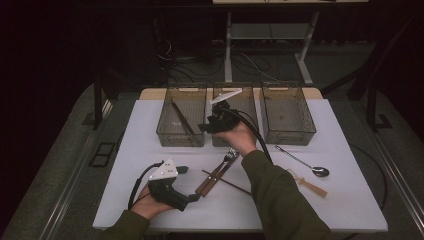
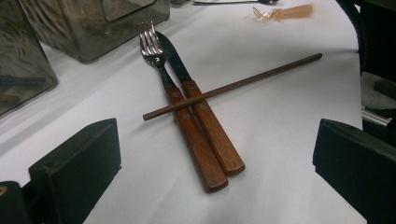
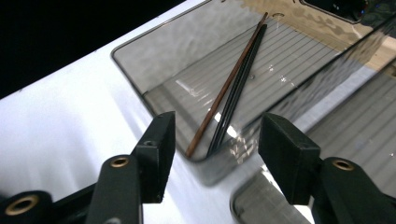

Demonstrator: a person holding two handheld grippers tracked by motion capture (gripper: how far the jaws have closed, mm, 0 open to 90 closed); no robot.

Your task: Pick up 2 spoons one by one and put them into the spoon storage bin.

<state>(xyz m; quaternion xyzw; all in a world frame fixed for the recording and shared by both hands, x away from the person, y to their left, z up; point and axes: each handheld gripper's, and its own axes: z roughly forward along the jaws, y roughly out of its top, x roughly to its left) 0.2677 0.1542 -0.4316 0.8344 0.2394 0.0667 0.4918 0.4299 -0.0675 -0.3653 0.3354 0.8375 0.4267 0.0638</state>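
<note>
I take the left bin as my landmark. My right gripper hangs beside its right wall, above the near end of the middle bin, jaws spread with nothing between them. Inside the left bin lie the brown chopstick and the black chopsticks, side by side on the ribbed floor. My left gripper sits well nearer me than that bin, jaws wide apart and empty, aimed at the fork and knife lying together, with a loose chopstick across their wooden handles. Far right of the bin rest a spoon and a pale utensil. Bare table stays open in front of the bin.
</note>
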